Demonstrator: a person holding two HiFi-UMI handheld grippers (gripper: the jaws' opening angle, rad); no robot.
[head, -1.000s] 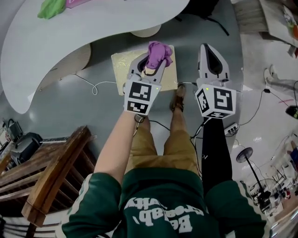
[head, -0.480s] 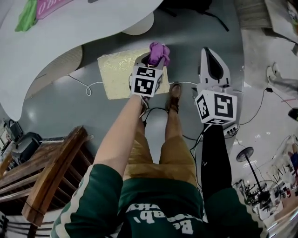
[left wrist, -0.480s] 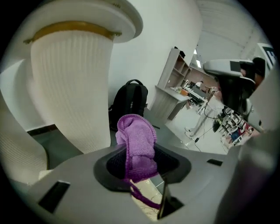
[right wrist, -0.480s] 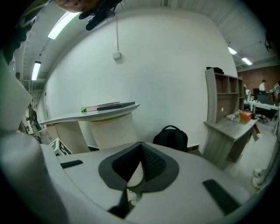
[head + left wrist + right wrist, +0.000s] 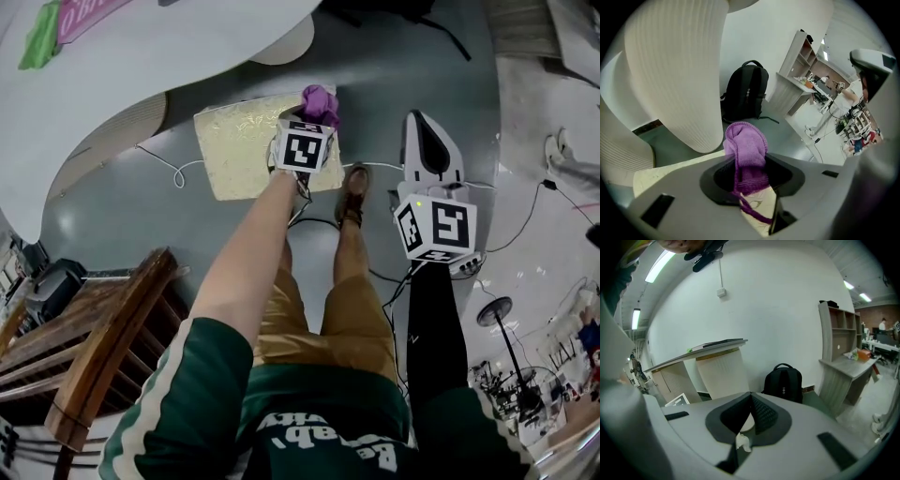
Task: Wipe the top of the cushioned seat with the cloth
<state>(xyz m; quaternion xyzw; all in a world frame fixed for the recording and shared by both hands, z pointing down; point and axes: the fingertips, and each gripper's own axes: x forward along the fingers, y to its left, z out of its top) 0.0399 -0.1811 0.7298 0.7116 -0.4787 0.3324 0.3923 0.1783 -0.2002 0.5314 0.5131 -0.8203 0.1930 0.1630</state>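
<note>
The cushioned seat (image 5: 242, 148) is a pale yellow square pad on the floor ahead of my feet. My left gripper (image 5: 317, 114) reaches over its far right corner, shut on a purple knitted cloth (image 5: 321, 101). In the left gripper view the cloth (image 5: 746, 151) bunches up between the jaws, with the seat (image 5: 670, 170) just below. My right gripper (image 5: 427, 131) hangs to the right of the seat, over bare floor, shut and holding nothing; in its own view the pads (image 5: 752, 416) meet.
A large white curved table (image 5: 141, 66) lies beyond the seat, with ribbed pedestals (image 5: 677, 70). A black backpack (image 5: 745, 91) leans by the wall. Cables (image 5: 173, 171) cross the floor. A wooden chair (image 5: 94, 356) stands at my left. My shoe (image 5: 354, 192) is beside the seat.
My left gripper has stretched further forward with the cloth, from the seat's middle toward its far right corner. The right gripper has barely moved.
</note>
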